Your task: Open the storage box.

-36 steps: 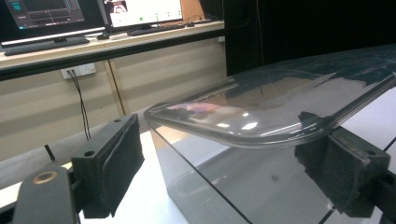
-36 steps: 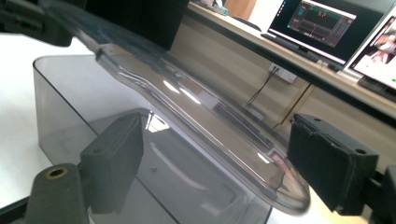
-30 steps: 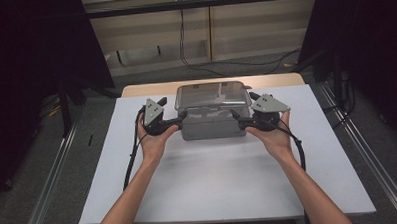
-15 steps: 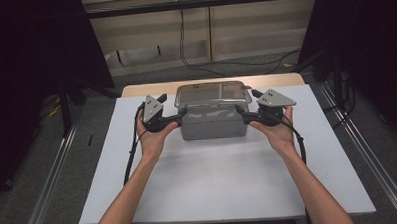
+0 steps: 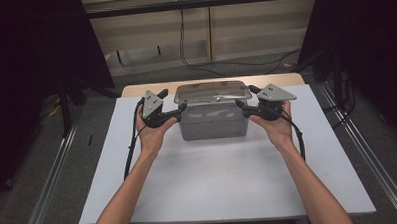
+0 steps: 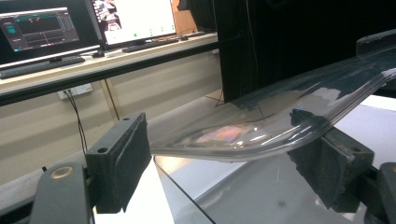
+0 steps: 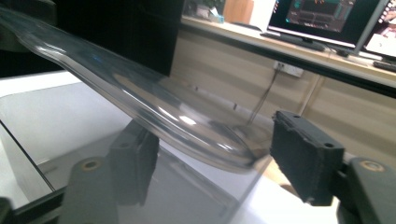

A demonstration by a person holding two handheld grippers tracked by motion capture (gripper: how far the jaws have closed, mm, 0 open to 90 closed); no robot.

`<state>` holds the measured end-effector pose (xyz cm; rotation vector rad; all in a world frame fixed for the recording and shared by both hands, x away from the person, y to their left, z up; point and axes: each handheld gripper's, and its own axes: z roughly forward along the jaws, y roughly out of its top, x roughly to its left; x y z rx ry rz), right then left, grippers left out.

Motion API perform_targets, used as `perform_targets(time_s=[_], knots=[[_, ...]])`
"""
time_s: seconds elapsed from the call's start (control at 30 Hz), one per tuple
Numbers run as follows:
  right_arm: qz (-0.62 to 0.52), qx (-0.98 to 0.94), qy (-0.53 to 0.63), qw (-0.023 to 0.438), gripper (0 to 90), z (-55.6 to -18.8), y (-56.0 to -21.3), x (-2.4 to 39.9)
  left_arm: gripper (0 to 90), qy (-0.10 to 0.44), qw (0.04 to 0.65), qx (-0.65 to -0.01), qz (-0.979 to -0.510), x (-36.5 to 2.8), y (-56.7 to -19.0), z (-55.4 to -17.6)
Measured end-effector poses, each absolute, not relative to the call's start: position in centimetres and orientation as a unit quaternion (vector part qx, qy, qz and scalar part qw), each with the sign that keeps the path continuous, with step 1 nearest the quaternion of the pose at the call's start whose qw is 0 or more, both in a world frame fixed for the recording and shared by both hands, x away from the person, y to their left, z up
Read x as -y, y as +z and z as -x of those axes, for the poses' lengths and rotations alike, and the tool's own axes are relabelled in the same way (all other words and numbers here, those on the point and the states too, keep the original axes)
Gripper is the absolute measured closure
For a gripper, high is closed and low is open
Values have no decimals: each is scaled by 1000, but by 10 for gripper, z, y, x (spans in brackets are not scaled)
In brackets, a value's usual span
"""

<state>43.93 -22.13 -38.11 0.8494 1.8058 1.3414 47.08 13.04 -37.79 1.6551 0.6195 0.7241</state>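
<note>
A grey plastic box [image 5: 214, 122] with a clear lid [image 5: 212, 91] stands at the back middle of the white table [image 5: 214, 186]. My left gripper [image 5: 181, 108] is at the lid's left end and my right gripper [image 5: 239, 104] at its right end, each in a hand. In the left gripper view the lid's curved rim [image 6: 261, 116] lies between the jaws of the left gripper [image 6: 219, 163], close to both pads, with no firm pinch showing. In the right gripper view the rim [image 7: 154, 102] sits between the jaws of the right gripper [image 7: 215, 154], with a gap to the right-hand pad [image 7: 303, 158]. Both pairs of jaws have just been closing.
Bare white tabletop spreads in front of the box and to both sides. Metal rails [image 5: 54, 187] run along the table's left and right. A bench with monitors [image 6: 46, 28] and cables stands beyond the far edge.
The right gripper has edged slightly outward and up at the lid's end. The left hand has hardly moved. The box stays in place.
</note>
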Motion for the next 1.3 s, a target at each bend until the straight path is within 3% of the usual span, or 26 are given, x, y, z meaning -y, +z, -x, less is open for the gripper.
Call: perform_targets(time_s=[0.43,1.3], knots=[[-317,-703,526,359,480,-448,-372,221,299,306,580,-254,-710,-128,-374,-478],[-316,-697,546,341,511,-461,-365,226,548,295,574,-226,-730,-123,-362,-491]])
